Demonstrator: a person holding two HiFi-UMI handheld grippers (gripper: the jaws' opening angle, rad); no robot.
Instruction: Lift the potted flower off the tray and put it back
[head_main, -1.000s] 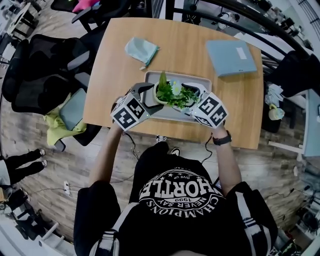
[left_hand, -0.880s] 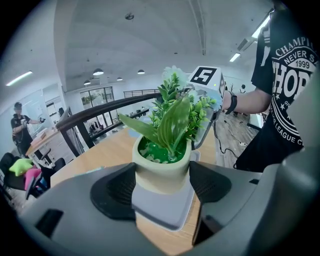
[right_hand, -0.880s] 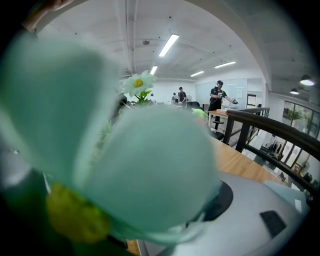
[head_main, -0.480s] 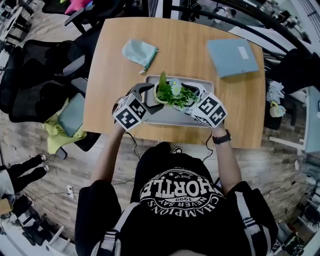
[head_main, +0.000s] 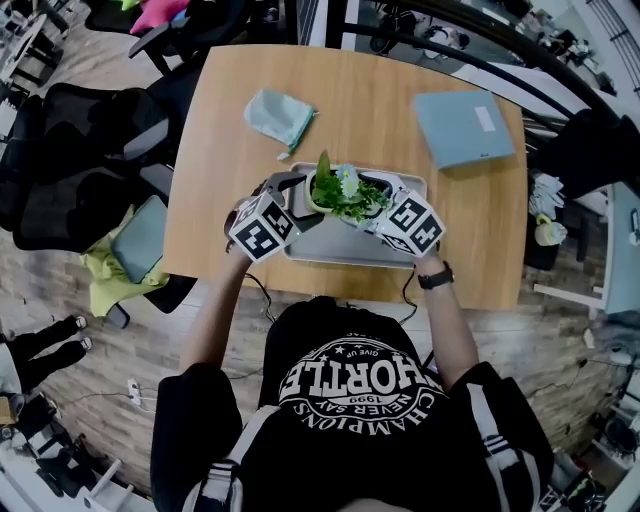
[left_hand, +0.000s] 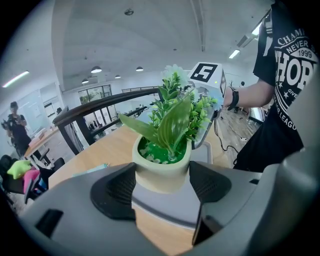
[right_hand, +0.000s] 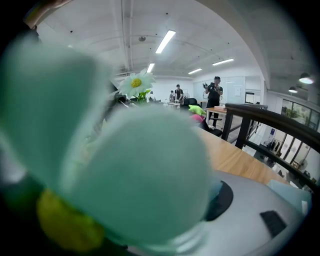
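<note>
The left tool (left_hand: 161, 186) pinches the potted flower (head_main: 340, 192) and has lowered it toward the tray (head_main: 350, 248) — put-back looks nearly done. The right tool (head_main: 378, 205) sits behind leaves — grip unreadable.

Head cam looked steeply down at my worktop (head_main: 360, 100); left tongs (head_main: 300, 196) and right tongs (head_main: 373, 200) cams faced the potted flower (left_hand: 162, 172) close, opposite sides.
</note>
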